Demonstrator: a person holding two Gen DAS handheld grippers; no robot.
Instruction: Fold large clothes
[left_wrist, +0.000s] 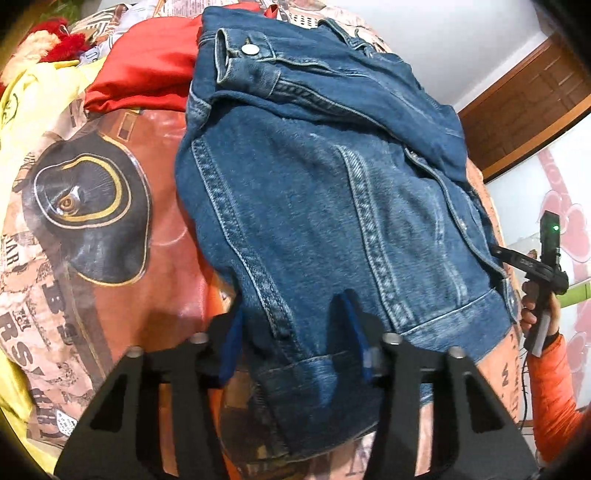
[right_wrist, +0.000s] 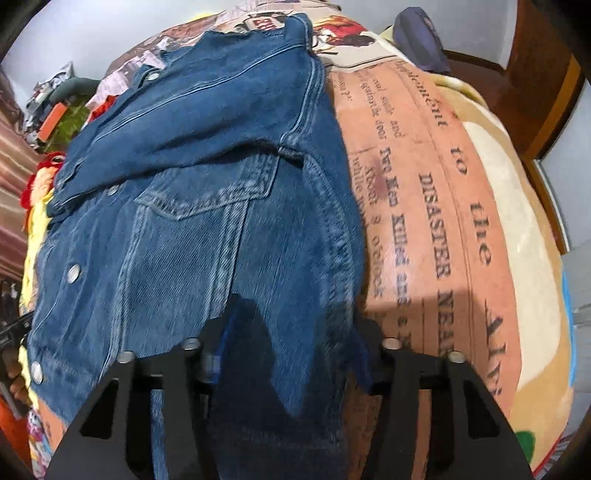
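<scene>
A blue denim jacket lies spread on a printed orange blanket over a bed, its sleeves folded across the body. My left gripper points down at the jacket's near hem corner. Its blue pads straddle the hem with a gap left at the cloth's edge, so it stands open. In the right wrist view the jacket shows its snap buttons and chest pocket. My right gripper straddles the jacket's near right edge, also open, with denim between the jaws.
A red garment and a yellow cloth lie beyond the jacket at the left. A hand in an orange sleeve holds the other gripper at the jacket's right edge. Bare blanket stretches to the right, with a dark cap at the far end.
</scene>
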